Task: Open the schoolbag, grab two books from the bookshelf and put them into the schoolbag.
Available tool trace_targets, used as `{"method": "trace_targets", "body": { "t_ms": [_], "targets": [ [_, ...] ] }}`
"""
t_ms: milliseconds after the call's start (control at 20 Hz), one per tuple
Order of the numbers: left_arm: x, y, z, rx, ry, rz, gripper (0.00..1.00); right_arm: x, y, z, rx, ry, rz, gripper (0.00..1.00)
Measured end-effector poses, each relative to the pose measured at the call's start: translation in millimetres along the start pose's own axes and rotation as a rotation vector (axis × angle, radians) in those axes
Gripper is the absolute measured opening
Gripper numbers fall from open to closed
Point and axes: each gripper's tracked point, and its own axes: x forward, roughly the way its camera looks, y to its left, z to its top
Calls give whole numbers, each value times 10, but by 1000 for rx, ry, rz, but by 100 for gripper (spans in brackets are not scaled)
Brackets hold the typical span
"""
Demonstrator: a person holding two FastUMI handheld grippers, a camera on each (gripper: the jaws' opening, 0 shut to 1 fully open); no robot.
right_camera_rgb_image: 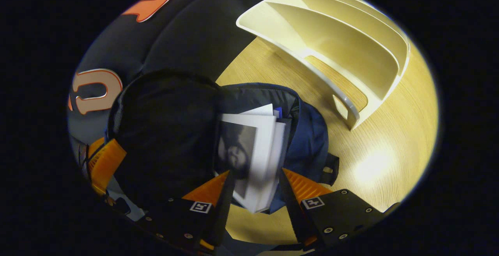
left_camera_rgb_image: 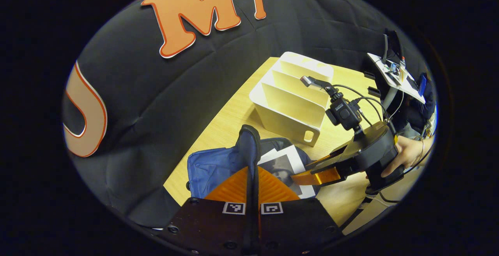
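Down on the pale wooden surface (left_camera_rgb_image: 230,119) the blue schoolbag (left_camera_rgb_image: 210,164) lies near the front edge, with the black cloth wall of the booth rising straight behind it.

In the left gripper view the left tool (left_camera_rgb_image: 252,158) is clenched on a dark strip of the bag's rim, which stands up between its two closed fingers and holds the mouth of the bag apart. Just past it, a white-edged book (left_camera_rgb_image: 286,166) with a dark picture on its cover pokes out of the opening.

Farther right the right tool (left_camera_rgb_image: 312,174) reaches in toward that book, a hand (left_camera_rgb_image: 407,152) gripping its body and a small camera riding on top with cables trailing off.

The right gripper view looks from above: the right tool (right_camera_rgb_image: 255,193) has its fingers spread, one each side of the book (right_camera_rgb_image: 253,150). Whether either finger presses on the covers I cannot tell; gaps show along both edges. The book sits partly inside the schoolbag (right_camera_rgb_image: 308,139), and behind it a second set of pages (right_camera_rgb_image: 269,110) is already in the bag. A big dark fold of the bag blocks the left of the opening.

Beyond, the cream bookshelf (left_camera_rgb_image: 290,100) stands on the surface, just beside the bag, its slanted dividers showing bare slots (right_camera_rgb_image: 343,41). Far right, a stand with gear sits at the surface's far end.
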Motion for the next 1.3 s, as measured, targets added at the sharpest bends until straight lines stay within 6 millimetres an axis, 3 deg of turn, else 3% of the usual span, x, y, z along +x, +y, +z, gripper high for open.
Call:
{"method": "trace_targets", "body": {
  "t_ms": [50,100,250,750,1050,1150,1200,1300],
  "targets": [
    [-3,-1,-15,-1,4,0,0,-23,3,23,2,-3,-1,74],
    [-2,5,-10,-2,-1,2,0,-47,-35,45,-4,-7,-12,86],
    [15,-16,-30,-22,-4,-1,0,-199,-117,88,-9,-14,-29,97],
    [174,-234,-54,-93,27,17,1,-949,-418,419,-77,-40,-21,97],
    [190,-473,-18,-150,56,57,1,-1282,-603,632,-113,-11,15,97],
    [230,-648,-8,-193,60,30,4,-1351,-644,693,-117,0,29,97],
    [265,-731,-7,-209,64,22,15,-1388,-669,728,-123,6,35,97],
    [309,-795,-52,-232,79,31,57,-1451,-767,786,-155,13,24,97]
  ]
}}
